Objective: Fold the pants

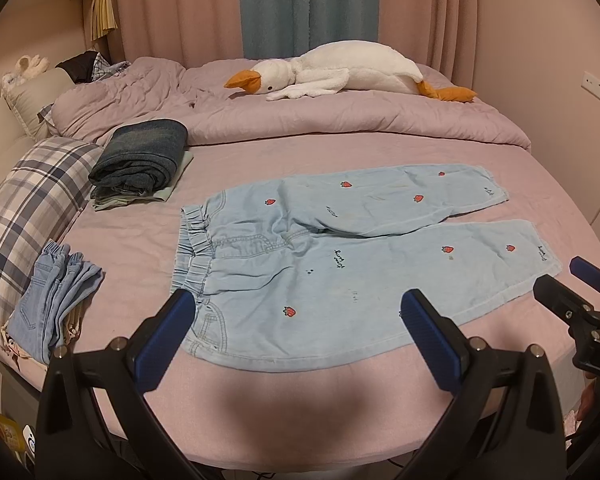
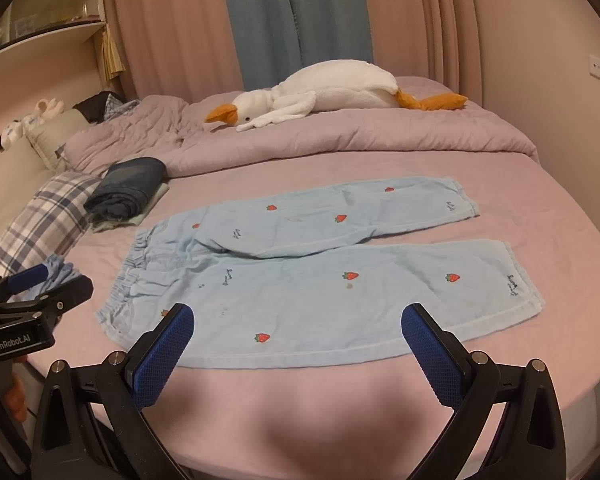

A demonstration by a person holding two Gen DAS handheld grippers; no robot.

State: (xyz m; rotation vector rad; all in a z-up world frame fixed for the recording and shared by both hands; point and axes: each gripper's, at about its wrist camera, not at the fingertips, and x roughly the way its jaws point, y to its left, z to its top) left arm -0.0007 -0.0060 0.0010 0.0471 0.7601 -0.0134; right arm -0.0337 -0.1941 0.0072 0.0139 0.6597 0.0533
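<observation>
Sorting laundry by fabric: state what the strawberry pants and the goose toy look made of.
Strawberry pants: likely thin, soft light-wash denim or chambray, matte, with visible seam stitching, a gathered elastic waist and embroidered-looking berries. Goose toy: plush, fuzzy white pile with orange fabric beak and feet.

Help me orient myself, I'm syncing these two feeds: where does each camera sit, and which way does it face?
Left wrist view: on the left gripper, angled down across the bed at the waistband half of the light blue pants; its own open fingers show, and the right gripper at the right edge.
Right wrist view: on the right gripper, angled down at the pants' leg half; its open fingers, the left gripper and a hand show.
Shared: pants, plush goose, folded dark jeans.
</observation>
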